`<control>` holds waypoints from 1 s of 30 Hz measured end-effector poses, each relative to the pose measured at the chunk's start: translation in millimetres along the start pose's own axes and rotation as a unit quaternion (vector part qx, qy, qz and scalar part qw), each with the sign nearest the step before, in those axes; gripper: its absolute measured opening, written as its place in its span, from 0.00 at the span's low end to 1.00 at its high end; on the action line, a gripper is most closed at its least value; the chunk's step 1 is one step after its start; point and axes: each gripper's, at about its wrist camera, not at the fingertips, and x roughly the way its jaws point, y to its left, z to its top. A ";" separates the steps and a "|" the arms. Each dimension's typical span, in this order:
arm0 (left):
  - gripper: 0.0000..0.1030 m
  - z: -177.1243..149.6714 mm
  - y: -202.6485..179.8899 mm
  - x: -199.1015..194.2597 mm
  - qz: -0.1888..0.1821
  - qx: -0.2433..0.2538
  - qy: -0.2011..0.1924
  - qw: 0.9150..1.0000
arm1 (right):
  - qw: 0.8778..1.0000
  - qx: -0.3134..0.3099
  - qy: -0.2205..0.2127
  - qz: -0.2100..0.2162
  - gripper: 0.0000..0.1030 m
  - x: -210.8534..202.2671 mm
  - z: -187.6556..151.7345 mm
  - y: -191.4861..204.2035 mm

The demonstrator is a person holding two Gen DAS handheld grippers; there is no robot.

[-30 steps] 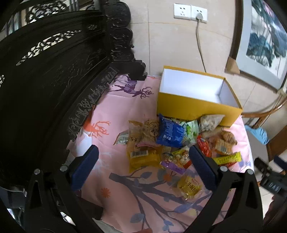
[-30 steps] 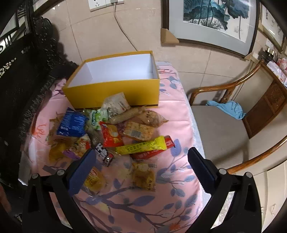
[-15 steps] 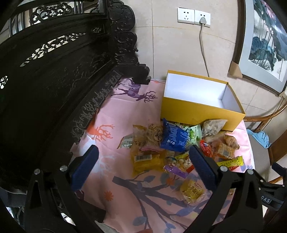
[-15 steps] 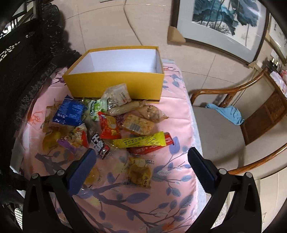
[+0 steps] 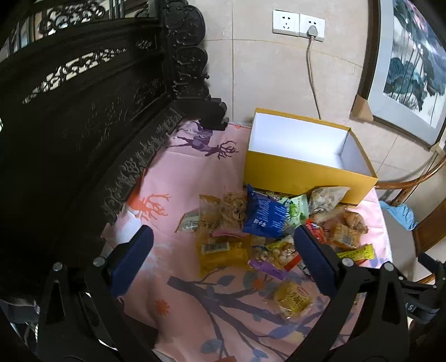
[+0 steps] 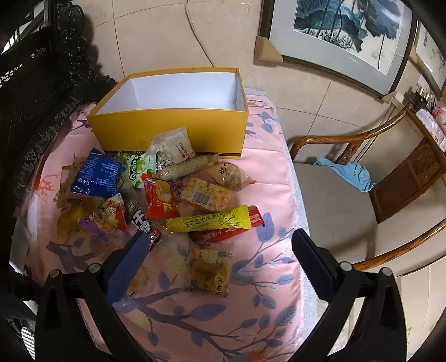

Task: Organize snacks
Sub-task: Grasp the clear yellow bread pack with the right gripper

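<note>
At my upper left stands dark carved furniture (image 5: 83, 111); ahead a beige tiled wall (image 5: 264, 69) with sockets (image 5: 298, 25) and a framed painting (image 6: 348, 36); a wooden chair (image 6: 362, 181) at right.

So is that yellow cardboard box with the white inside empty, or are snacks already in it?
Empty. The yellow cardboard box is open-topped, its visible white floor bare; all the snack packets lie outside on the pink cloth.
</note>
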 end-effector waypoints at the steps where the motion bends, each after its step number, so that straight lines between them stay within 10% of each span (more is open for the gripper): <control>1: 0.98 -0.5 -1.0 0.8 0.002 0.003 0.000 1.000 | 1.000 0.003 0.000 0.004 0.99 3.5 -1.1 -0.9; 17: 0.98 -84.2 -12.9 55.9 -0.003 0.040 0.092 0.995 | 0.999 0.002 0.038 0.009 0.99 116.6 -59.4 1.5; 21: 0.98 -111.0 -40.7 74.3 -0.015 0.097 0.097 0.990 | 0.997 0.039 0.059 0.037 0.54 121.5 -65.0 -13.5; 30: 0.98 -129.6 -92.0 110.8 -0.048 0.156 0.079 0.983 | 0.986 0.126 0.048 0.095 0.52 48.1 -79.3 -88.0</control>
